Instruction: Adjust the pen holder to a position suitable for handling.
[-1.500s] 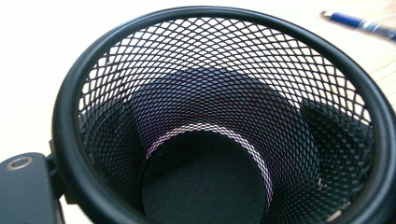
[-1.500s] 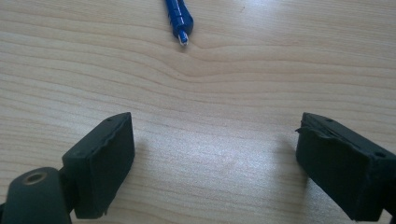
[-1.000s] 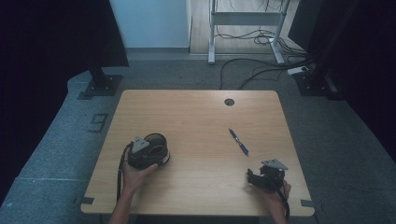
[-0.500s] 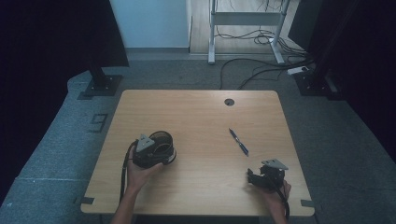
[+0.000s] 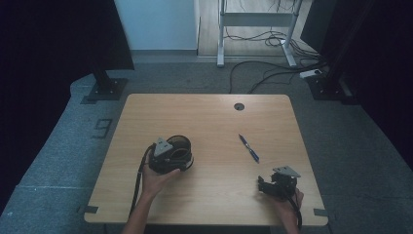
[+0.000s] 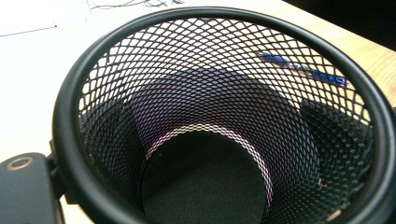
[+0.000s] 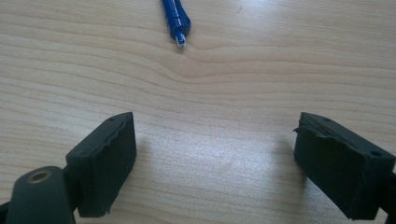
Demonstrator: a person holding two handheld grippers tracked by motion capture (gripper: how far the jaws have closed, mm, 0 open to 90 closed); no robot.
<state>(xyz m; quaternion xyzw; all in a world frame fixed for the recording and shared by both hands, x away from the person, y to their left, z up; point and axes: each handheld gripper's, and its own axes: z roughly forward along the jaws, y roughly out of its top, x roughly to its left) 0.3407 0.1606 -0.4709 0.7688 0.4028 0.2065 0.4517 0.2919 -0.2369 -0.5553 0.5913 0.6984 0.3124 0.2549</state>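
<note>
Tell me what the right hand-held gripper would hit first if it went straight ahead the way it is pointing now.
Most likely the blue pen. The right hand-held gripper is open, with bare table between its jaws, and the pen's tip lies just ahead, slightly left of centre. How low the jaws ride is unclear, so they might pass beside it.

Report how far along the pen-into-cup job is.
Done: the left gripper has the black mesh cup at its jaws, tipped so its camera looks straight into the empty inside. In hand: the right gripper, jaws wide open, points at the blue pen lying loose on the table. Left, if the pen belongs in the cup: grasping and dropping it in.
</note>
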